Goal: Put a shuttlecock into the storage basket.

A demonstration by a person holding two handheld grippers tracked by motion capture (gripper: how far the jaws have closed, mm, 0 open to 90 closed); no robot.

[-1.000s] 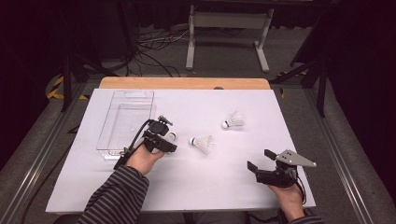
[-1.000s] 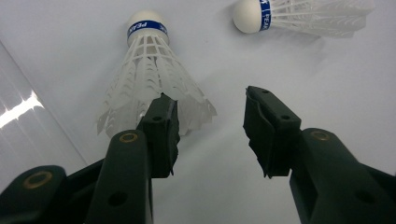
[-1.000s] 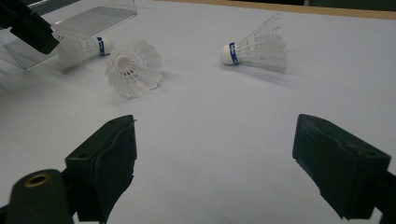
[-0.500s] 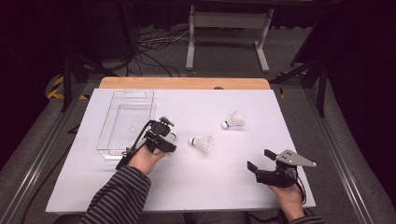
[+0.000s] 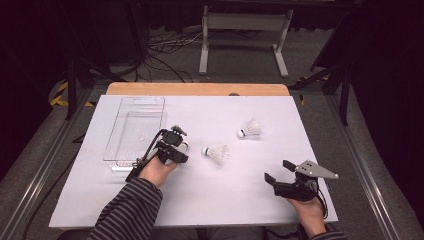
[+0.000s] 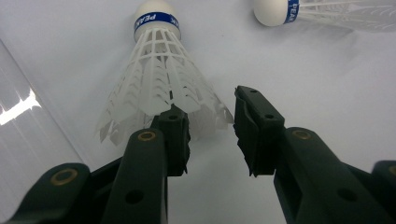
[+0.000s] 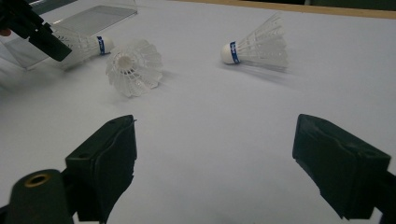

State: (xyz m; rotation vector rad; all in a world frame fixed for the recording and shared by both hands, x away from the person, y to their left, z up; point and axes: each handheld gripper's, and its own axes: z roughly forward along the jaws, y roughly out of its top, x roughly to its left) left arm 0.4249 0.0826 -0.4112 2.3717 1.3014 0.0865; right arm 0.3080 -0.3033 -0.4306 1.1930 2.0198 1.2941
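Observation:
Three white shuttlecocks with blue-banded corks lie on the white sheet. The nearest shuttlecock (image 6: pixel 159 84) (image 5: pixel 185 146) lies with its cork pointing away from my left gripper (image 6: pixel 210 109) (image 5: pixel 179 150). That gripper is open, its tips at the skirt's edge, one jaw overlapping the feathers. A second shuttlecock (image 5: pixel 216 152) (image 7: pixel 134 66) lies mid-table. The third shuttlecock (image 5: pixel 250 130) (image 7: pixel 257 46) lies farther right. My right gripper (image 5: pixel 278 170) (image 7: pixel 217 128) stands wide open near the front right, holding nothing, well short of them.
A clear plastic tray (image 5: pixel 112 140) (image 7: pixel 93 18) sits at the left, just beyond the left hand. The white sheet (image 5: pixel 225 200) covers the table, with a wooden edge (image 5: pixel 200 89) at the back. Cables and a metal stand are on the floor behind.
My left gripper has edged slightly right toward the nearest shuttlecock. The right gripper and the other two shuttlecocks have stayed put.

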